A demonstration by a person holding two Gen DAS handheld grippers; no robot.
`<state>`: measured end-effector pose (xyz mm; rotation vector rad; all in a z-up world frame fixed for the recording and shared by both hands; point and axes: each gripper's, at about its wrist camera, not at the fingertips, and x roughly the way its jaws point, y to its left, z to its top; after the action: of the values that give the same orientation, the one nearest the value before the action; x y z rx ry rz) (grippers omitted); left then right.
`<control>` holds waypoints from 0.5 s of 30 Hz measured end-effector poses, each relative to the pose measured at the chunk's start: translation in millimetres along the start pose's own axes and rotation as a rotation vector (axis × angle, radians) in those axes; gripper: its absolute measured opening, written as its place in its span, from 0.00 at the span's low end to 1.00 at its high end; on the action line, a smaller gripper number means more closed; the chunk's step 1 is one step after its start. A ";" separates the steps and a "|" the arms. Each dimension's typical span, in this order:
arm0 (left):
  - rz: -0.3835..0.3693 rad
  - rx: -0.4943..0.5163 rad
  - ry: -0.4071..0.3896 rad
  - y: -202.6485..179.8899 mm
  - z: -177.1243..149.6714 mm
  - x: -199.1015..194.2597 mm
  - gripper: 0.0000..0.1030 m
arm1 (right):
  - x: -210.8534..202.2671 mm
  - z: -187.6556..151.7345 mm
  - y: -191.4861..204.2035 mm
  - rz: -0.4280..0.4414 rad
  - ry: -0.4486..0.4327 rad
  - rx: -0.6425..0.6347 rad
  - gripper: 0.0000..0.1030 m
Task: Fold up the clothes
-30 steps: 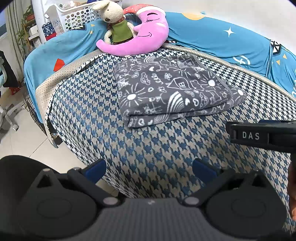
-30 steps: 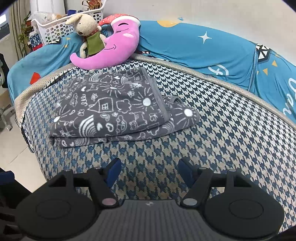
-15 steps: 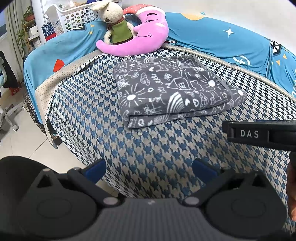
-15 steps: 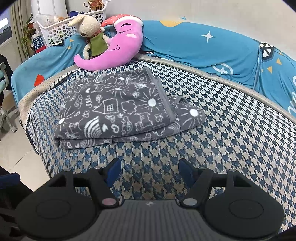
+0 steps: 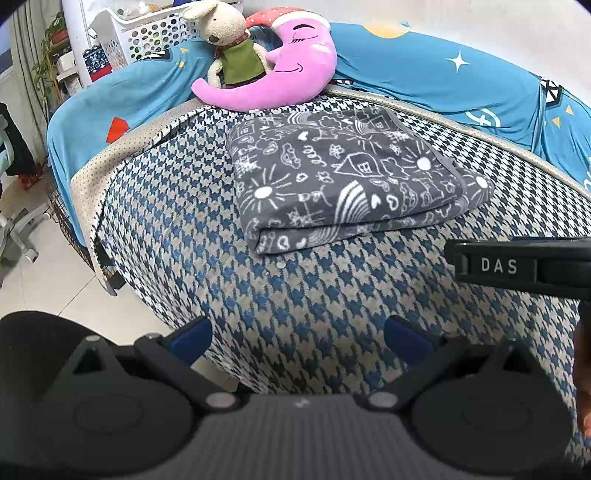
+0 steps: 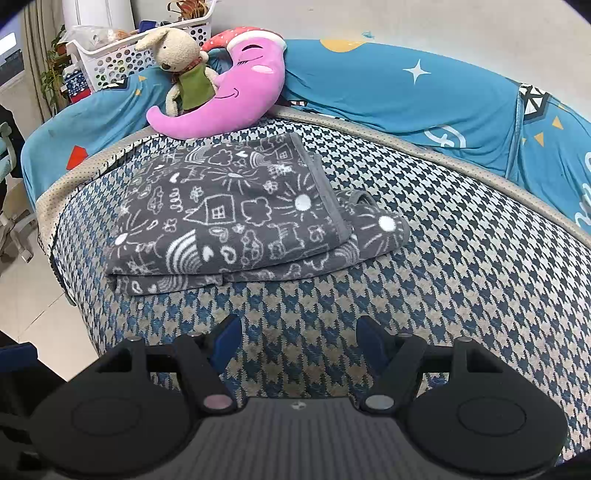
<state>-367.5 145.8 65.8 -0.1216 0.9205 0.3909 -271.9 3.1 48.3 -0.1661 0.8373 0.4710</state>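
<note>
Left wrist view: we see the left gripper [image 5: 297, 338] with jaws spread wide, holding nothing, above the houndstooth bedcover [image 5: 332, 295]. The folded grey doodle-print blanket [image 5: 343, 177] lies flat farther up the bed, near the pink moon pillow [image 5: 280, 77]. The right gripper [image 6: 297, 338] is likewise wide apart and empty. Its lower layers look uneven at the right edge, though fisheye distortion blurs this.

White wall [image 6: 406, 22], pale tiled floor [image 5: 48, 266], houndstooth-covered bed [image 6: 461, 295]
</note>
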 end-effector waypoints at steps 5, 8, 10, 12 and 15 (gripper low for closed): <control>-0.001 0.001 0.005 -0.4 -0.1 -0.7 1.00 | -0.5 0.2 0.2 0.002 -0.001 -0.001 0.67; -0.004 -0.001 0.011 0.7 0.2 -0.9 1.00 | -0.7 0.3 0.6 0.006 -0.002 -0.001 0.67; -0.004 0.001 0.011 0.9 0.3 -1.4 1.00 | -0.9 0.4 0.9 0.008 -0.003 -0.002 0.67; -0.003 0.001 0.009 1.1 0.5 -2.3 1.00 | -1.2 0.4 1.2 0.009 -0.003 -0.004 0.67; 0.000 0.006 0.005 0.5 0.6 -3.5 1.00 | -1.1 0.6 1.5 0.007 -0.003 -0.006 0.67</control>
<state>-369.2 145.4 69.0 -0.1175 0.9260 0.3876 -272.8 4.2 49.6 -0.1680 0.8340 0.4807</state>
